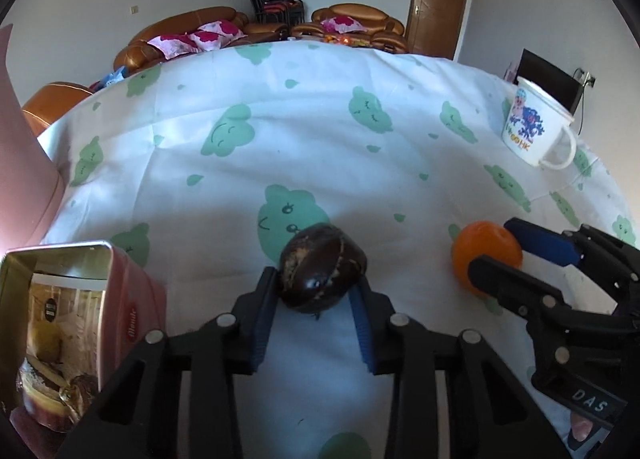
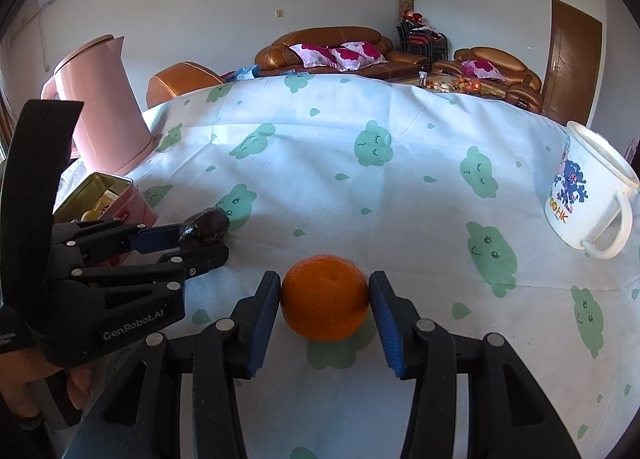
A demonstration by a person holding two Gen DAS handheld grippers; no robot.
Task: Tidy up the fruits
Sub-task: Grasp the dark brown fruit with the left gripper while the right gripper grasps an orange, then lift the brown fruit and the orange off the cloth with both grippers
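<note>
A dark brown-purple fruit (image 1: pixel 322 271) lies on the white cloth with green clouds (image 1: pixel 320 131), and my left gripper (image 1: pixel 318 283) is shut on it, both blue pads pressed against its sides. The right wrist view shows the same grip from the side, the left gripper (image 2: pixel 204 243) around the dark fruit (image 2: pixel 204 223). An orange (image 2: pixel 325 299) rests on the cloth between the pads of my right gripper (image 2: pixel 325 279), which is shut on it. In the left wrist view the right gripper (image 1: pixel 492 245) and its orange (image 1: pixel 476 243) are on the right.
An open pink tin (image 1: pixel 56 323) stands at the left, close to the dark fruit. Behind it is a pink kettle (image 2: pixel 100 107). A white printed mug (image 2: pixel 588 191) stands at the far right. Brown sofas (image 2: pixel 328 47) lie beyond the table's far edge.
</note>
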